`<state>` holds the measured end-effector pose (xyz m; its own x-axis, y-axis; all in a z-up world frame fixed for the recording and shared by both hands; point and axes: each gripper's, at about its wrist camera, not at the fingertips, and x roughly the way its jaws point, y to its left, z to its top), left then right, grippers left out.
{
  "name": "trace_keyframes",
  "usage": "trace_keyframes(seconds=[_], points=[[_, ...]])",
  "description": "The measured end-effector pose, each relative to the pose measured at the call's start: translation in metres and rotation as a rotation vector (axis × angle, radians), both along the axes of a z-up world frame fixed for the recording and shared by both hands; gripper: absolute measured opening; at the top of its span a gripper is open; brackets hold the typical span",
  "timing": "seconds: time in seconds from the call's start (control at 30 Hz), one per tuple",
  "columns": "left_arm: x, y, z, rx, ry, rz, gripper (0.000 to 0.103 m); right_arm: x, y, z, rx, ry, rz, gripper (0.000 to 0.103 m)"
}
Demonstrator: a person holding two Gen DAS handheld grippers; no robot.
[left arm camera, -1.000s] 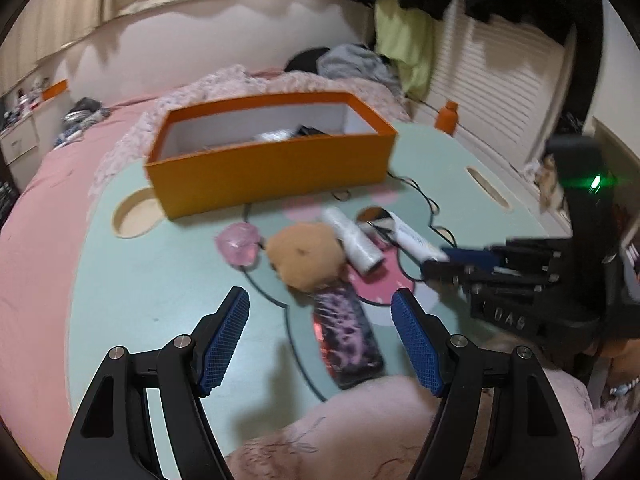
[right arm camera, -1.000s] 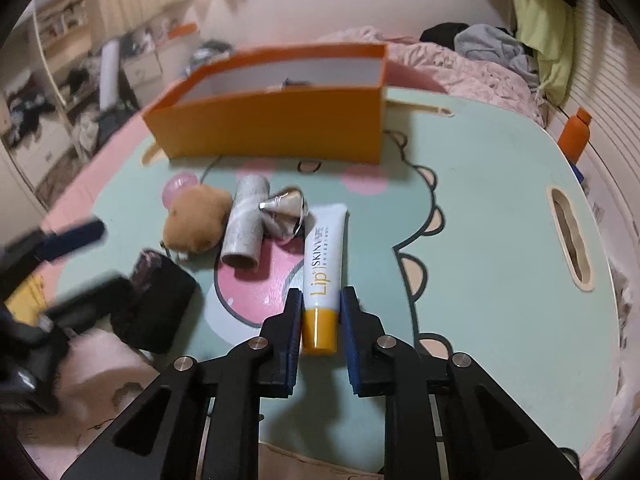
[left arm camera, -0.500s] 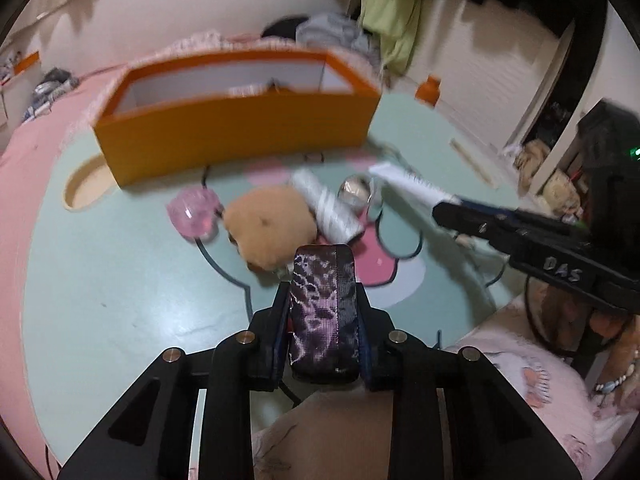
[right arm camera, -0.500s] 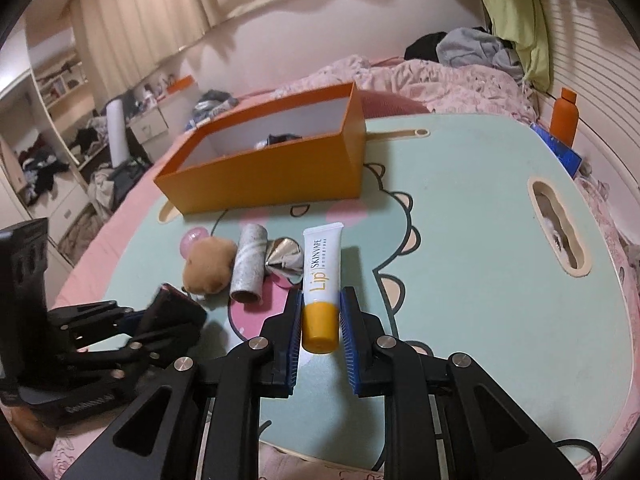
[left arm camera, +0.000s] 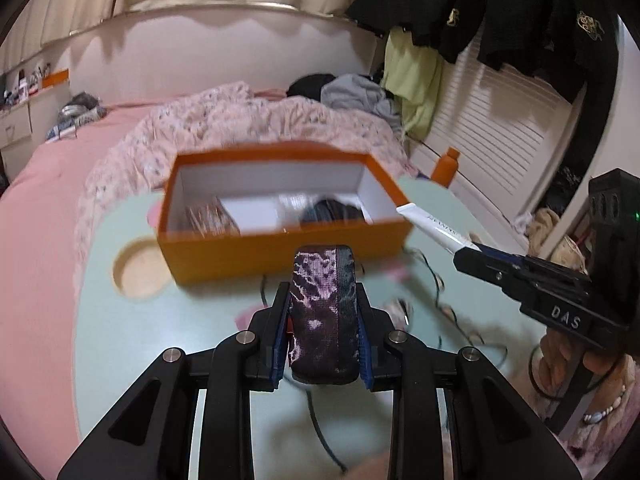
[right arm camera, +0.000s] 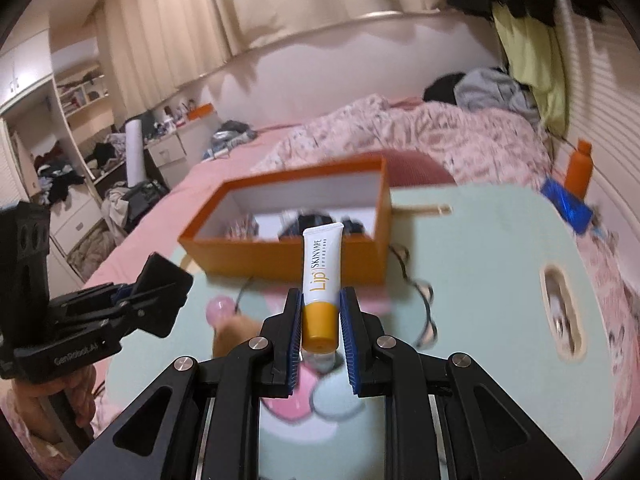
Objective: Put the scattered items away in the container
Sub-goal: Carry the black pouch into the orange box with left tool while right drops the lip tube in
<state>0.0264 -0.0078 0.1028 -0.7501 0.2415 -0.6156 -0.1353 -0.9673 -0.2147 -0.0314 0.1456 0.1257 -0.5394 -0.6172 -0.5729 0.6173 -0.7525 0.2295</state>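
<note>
Above the worktop (left arm camera: 120, 332), near the box: both loads are held clear of the surface.
Box: the orange box (left arm camera: 280, 240) sits open-topped at the far side of the worktop, already holding a patterned packet and a dark bundle.
Left load: a dark purple-patterned pouch (left arm camera: 323, 312) stands upright in the left gripper (left arm camera: 323, 340), whose fingers (left arm camera: 280, 344) pinch its sides.
Right load: a lip cream tube (right arm camera: 320, 280), cap end down, is pinched by the right gripper (right arm camera: 320, 336); its fingers (right arm camera: 295, 336) press on the orange cap, so the long body pokes forward toward the box.
Why held so: likely both are being carried together to drop in at once.
Left behind: a pink ball (right arm camera: 219, 309) and a tan fluffy thing (right arm camera: 234, 334) lie on the worktop.
Surroundings: a bed (left arm camera: 40, 184) with a pink quilt lies behind the box.
</note>
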Motion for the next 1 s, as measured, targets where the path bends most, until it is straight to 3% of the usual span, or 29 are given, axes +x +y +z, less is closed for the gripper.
trace_keyframes(seconds=[0.2,0.47,0.87,0.93,1.0], points=[[-0.04,-0.009,0.018,-0.004,0.032,0.004,0.029,-0.025,-0.03,0.023,-0.017,0.061,0.034,0.019],[-0.09,-0.018,0.014,-0.032,0.017,0.031,0.029,-0.068,-0.068,0.021,0.004,0.041,0.04,0.019],[-0.104,-0.029,-0.005,-0.02,-0.017,0.08,0.029,-0.089,-0.077,0.003,0.048,0.01,0.012,0.019],[-0.101,-0.031,-0.003,-0.022,-0.004,0.101,0.037,-0.089,-0.076,0.003,0.037,0.015,0.011,0.019],[-0.097,-0.034,0.0,-0.015,0.015,0.123,0.064,-0.085,-0.074,0.006,0.031,0.038,0.005,0.029]])
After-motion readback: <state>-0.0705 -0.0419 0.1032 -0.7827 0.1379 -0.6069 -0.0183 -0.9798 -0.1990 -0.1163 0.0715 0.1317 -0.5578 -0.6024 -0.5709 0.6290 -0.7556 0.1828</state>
